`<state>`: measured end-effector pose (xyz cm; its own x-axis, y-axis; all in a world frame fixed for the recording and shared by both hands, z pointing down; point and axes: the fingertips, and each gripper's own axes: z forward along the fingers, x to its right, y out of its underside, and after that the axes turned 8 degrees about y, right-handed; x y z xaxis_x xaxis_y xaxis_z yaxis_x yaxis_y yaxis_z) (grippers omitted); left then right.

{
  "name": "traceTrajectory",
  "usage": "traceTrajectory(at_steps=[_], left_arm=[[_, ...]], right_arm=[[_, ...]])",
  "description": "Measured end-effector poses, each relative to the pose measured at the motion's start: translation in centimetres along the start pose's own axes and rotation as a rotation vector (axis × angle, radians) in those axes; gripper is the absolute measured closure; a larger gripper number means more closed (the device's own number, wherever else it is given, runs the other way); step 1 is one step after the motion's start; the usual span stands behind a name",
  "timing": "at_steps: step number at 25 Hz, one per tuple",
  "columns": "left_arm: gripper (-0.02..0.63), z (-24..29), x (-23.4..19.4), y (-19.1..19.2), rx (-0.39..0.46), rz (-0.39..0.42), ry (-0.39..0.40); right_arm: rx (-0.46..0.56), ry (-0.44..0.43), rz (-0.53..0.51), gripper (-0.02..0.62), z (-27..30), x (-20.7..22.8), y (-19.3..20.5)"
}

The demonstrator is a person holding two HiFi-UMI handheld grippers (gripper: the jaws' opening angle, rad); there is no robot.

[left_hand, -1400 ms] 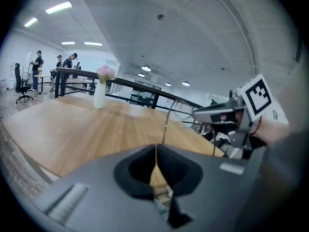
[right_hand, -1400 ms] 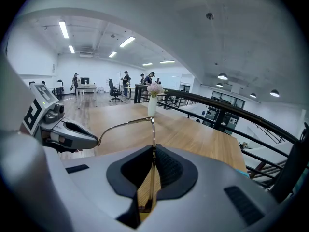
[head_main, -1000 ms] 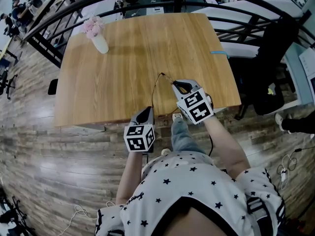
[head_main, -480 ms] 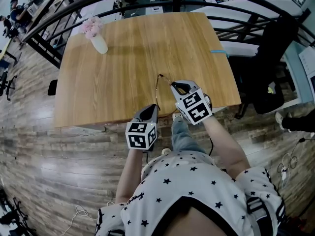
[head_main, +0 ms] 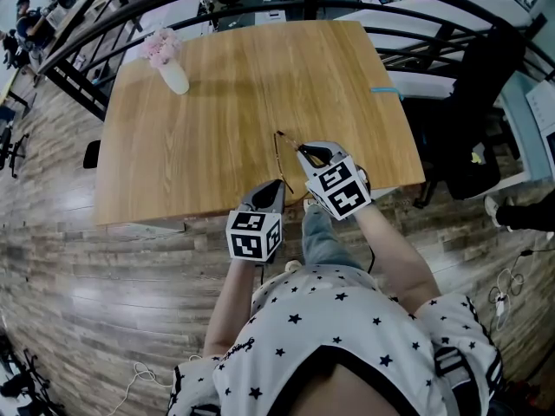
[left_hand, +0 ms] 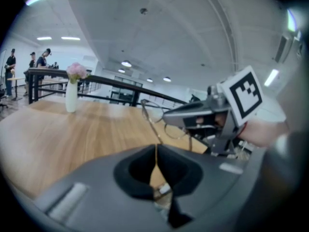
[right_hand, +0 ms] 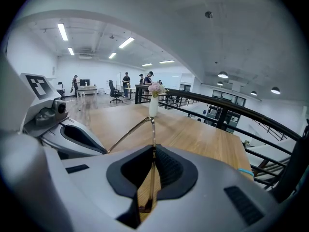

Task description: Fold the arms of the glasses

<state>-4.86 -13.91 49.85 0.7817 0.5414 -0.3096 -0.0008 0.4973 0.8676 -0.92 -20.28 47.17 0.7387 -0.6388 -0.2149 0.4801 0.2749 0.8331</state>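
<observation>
Thin gold-wire glasses (head_main: 279, 146) hang just above the wooden table (head_main: 217, 128) near its front edge. My right gripper (head_main: 301, 151) is shut on the front frame, which runs edge-on up through its jaws (right_hand: 153, 151) to the hinge. From that hinge one arm (right_hand: 126, 135) slants down to my left gripper (head_main: 277, 184), shut on the arm's far end. In the left gripper view the arm (left_hand: 152, 129) rises from the shut jaws toward the lenses (left_hand: 175, 129), which sit beside the right gripper (left_hand: 193, 116). The second arm is not clearly seen.
A white vase of pink flowers (head_main: 173, 69) stands at the table's far left corner. A small blue object (head_main: 385, 92) lies at the right edge. Black railings (head_main: 408, 33) run behind the table, with a dark chair (head_main: 481, 120) to the right. People stand far off.
My left gripper has moved up and rightward toward the right gripper, swinging the held arm closer to the frame. The right gripper has stayed put.
</observation>
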Motion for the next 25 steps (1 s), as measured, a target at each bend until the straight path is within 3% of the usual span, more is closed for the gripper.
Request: traceTrajectory(at_steps=[25], left_arm=[[0.592, 2.4, 1.7, -1.8, 0.007, 0.040, 0.060]], right_arm=[[0.020, -0.030, 0.014, 0.565, 0.3, -1.6, -0.5]])
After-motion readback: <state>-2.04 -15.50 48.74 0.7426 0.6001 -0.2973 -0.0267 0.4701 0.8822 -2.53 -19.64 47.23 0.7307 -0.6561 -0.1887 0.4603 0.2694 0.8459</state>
